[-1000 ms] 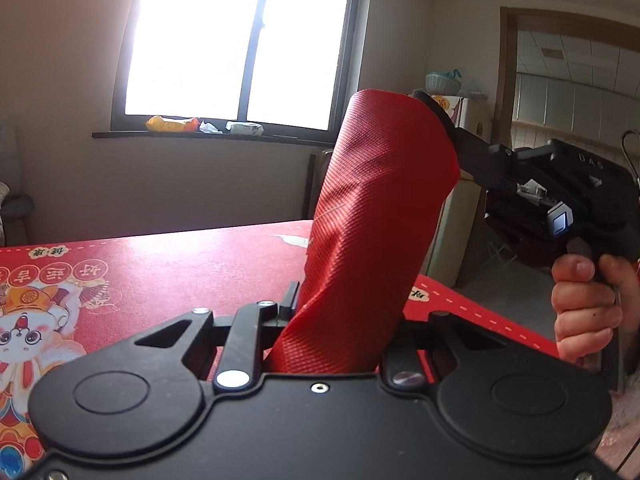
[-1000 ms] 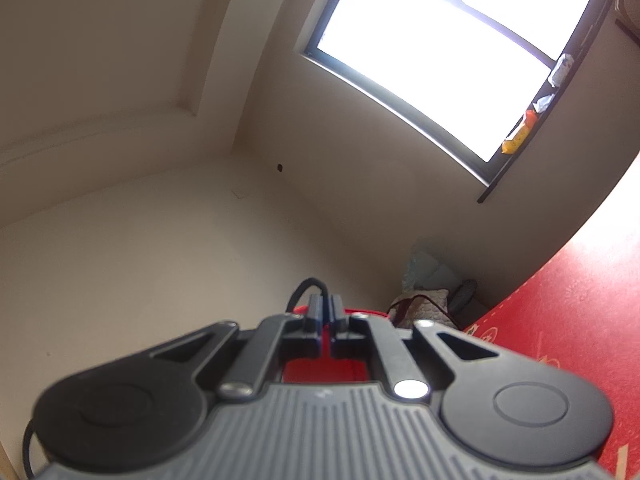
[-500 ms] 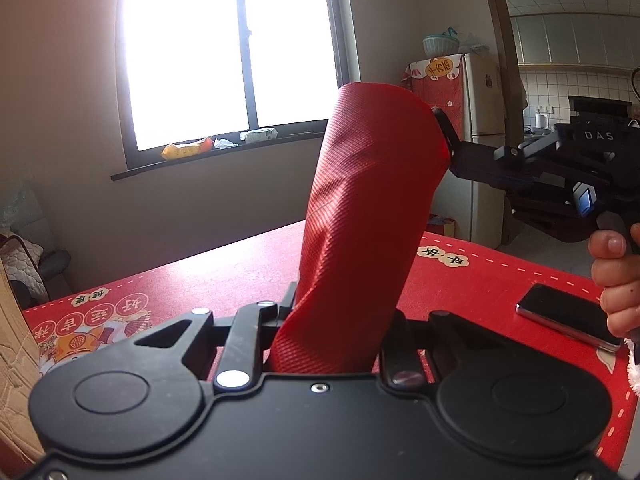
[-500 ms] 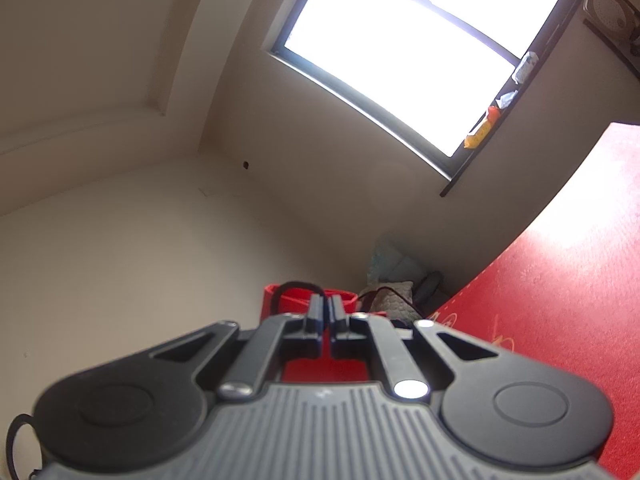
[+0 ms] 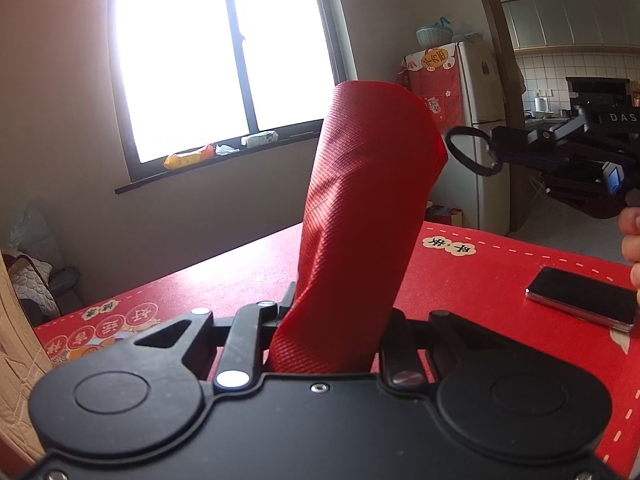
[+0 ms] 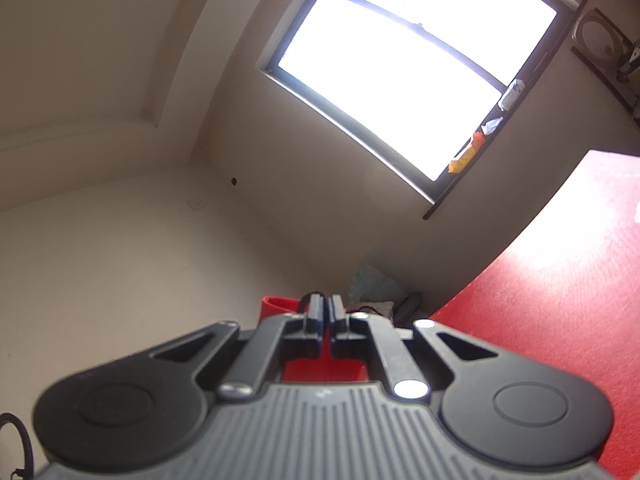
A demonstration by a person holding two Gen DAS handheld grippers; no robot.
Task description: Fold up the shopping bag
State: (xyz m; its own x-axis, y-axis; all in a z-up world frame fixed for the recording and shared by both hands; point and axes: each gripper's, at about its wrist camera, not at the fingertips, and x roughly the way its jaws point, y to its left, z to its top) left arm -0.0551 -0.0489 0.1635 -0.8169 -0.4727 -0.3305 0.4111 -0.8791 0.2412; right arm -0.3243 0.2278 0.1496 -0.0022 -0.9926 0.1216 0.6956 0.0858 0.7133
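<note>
Standing rolled red shopping bag point(image 5: 360, 220) clamped in left tool point(image 5: 332, 320); right tool point(image 5: 496, 148) pinching its black elastic loop point(image 5: 466, 152); phone point(image 5: 580, 298) on red worktop point(image 5: 480, 280).

The left wrist camera sits just behind the left hand-held gripper point(image 5: 332, 320), facing slightly downward over the surface point(image 5: 500, 280) toward the window point(image 5: 224, 56), the red bag close before it. The right wrist camera, behind the right hand-held gripper point(image 6: 325, 312), is rolled and tips upward toward wall and ceiling. Both views share the window and the red surface.
</note>
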